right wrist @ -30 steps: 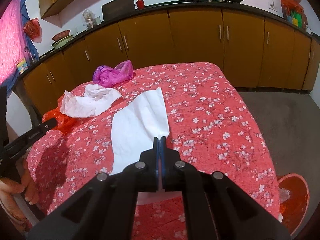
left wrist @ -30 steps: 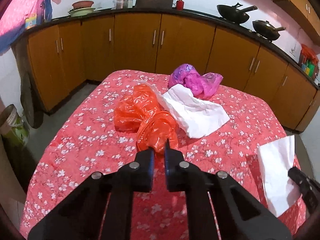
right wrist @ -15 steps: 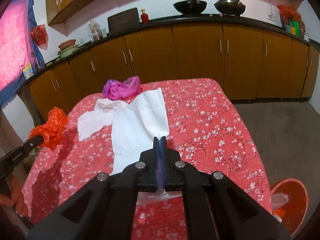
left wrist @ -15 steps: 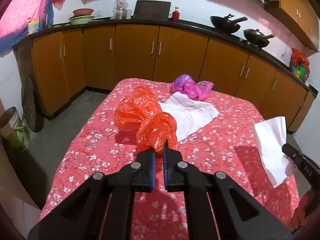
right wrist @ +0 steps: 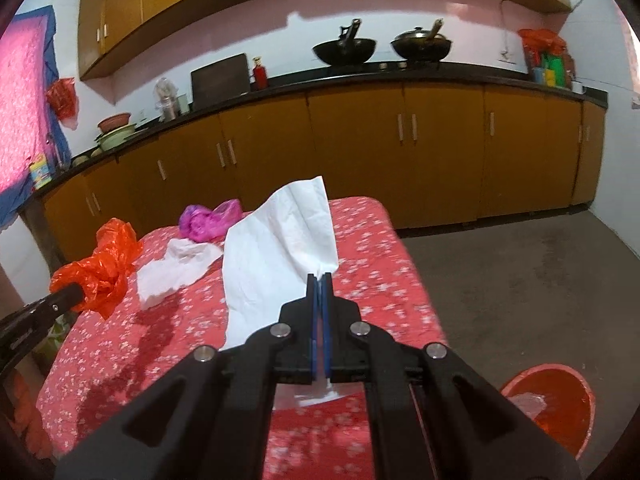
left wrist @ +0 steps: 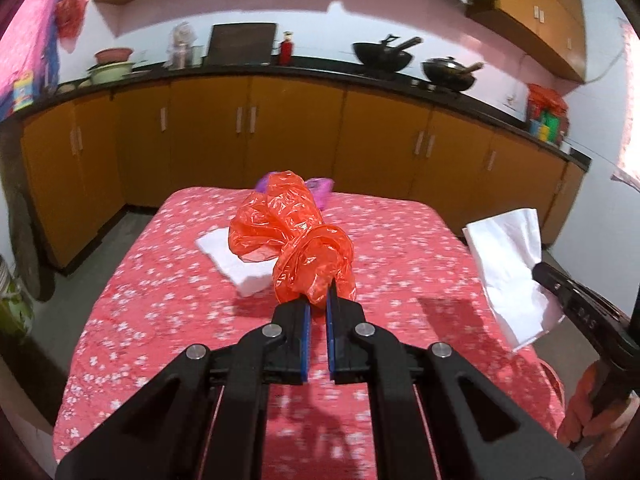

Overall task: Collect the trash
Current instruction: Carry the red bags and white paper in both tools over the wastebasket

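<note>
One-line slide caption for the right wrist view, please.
Right tool lifts white tissue above floral tablecloth; orange bucket waits below.

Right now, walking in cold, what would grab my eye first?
Probably the orange bag pinched in the left gripper, held up above the red flowered table. Next, the white tissue clamped in the right gripper. Another tissue and a purple bag lie on the table, and a red bucket stands on the floor at right.
</note>
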